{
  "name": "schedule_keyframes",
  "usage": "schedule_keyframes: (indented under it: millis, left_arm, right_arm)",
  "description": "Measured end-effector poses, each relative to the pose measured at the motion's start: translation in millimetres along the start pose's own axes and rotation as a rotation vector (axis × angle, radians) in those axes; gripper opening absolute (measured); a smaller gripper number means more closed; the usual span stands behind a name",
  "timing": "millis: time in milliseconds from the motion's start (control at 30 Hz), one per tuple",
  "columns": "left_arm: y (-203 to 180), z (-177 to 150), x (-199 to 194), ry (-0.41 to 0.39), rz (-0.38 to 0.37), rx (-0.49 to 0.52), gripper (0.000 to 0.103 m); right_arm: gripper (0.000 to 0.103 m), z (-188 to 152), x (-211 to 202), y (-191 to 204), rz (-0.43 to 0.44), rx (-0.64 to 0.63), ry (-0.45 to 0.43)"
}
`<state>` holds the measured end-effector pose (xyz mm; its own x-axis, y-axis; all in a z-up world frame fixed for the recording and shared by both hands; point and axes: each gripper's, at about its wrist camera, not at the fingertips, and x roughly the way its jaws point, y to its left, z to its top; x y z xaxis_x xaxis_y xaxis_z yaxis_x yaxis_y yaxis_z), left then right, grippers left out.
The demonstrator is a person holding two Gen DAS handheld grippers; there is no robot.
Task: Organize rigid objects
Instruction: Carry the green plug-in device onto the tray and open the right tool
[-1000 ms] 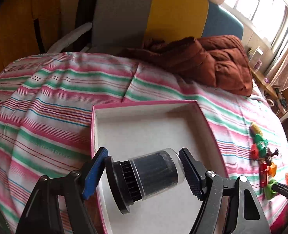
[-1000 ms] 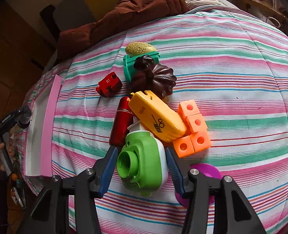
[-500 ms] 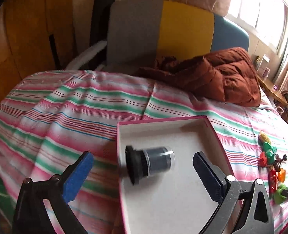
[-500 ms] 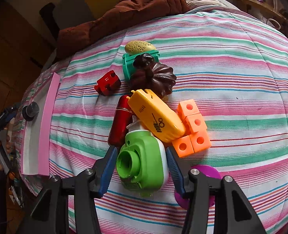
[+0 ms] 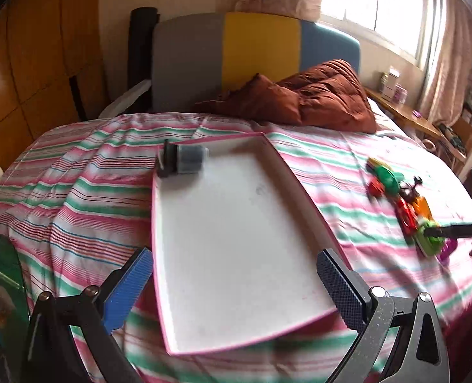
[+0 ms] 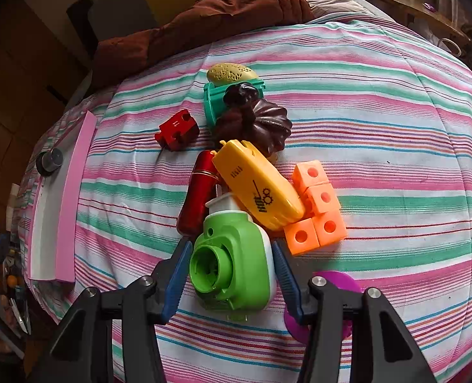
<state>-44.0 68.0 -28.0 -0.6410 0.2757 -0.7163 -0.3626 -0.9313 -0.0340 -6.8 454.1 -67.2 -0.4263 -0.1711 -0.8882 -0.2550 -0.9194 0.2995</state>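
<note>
On the striped bed (image 5: 86, 172) a shallow pink-rimmed tray (image 5: 303, 188) lies flat, white inside. At its far left corner a small clear jar with a black cap (image 5: 184, 159) rests on its side, cap end against the rim, a little blurred in the left wrist view. The left tool (image 5: 236, 279) hangs above the near end of the tray with its jaws spread wide and nothing between them; one blue pad (image 5: 129, 287) is over the bedcover beside the tray's left edge, the dark pad over the right edge.

Well apart from the tray, further along the bed, a heap of toys sits close together. The right tool (image 6: 232, 276) is down at the near end of that heap, its two pads on either flank of a green toy camera (image 6: 232, 261) that stands with its lens facing the left pad; the pads appear to touch its sides, jaws about half spread. Just beyond the camera, touching it, lie a red cylinder (image 6: 197, 198) and a yellow toy (image 6: 255, 185), with a block of four orange cubes (image 6: 315, 207) beside the yellow one. Further back come a dark brown ridged toy (image 6: 261, 121), a teal piece (image 6: 215, 102) with a yellowish oval on top, and a small red block (image 6: 176, 129) set a little apart to the left. A purple disc (image 6: 334, 282) shows partly behind the right tool's finger. From this side the tray (image 6: 73, 191) is seen edge-on at the bed's left, the jar (image 6: 50, 161) at its far end.

A rumpled brown quilt (image 5: 312, 95) lies at the head of the bed.
</note>
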Motion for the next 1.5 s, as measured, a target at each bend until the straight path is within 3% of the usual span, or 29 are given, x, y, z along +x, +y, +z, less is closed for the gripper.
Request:
schedule_keyframes:
  millis: [233, 467, 700, 933, 1200, 1500]
  left_arm:
    - [-11, -17, -15, -0.007, 0.037, 0.036, 0.103]
    - [14, -23, -18, -0.006, 0.077, -0.034, 0.103]
    - [24, -26, -20, 0.007, 0.097, -0.066, 0.103]
    - [25, -25, -20, 0.010, 0.089, -0.066, 0.103]
    - [34, -28, -16, 0.033, 0.090, -0.089, 0.103]
    - [67, -39, -14, 0.055, 0.127, -0.160, 0.103]
  right_arm:
    - [0.052, -8, 1, 16, -0.001, -0.048, 0.035]
    - [0.052, -22, 0, 30, 0.037, -0.049, 0.051]
    - [0.052, -23, 0, 43, 0.031, -0.065, 0.020]
    - [0.052, -15, -20, 60, 0.091, -0.060, -0.060]
    - [0.052, -5, -19, 134, 0.221, -0.182, -0.057]
    - [0.052, -7, 29, 241, 0.343, -0.314, 0.036]
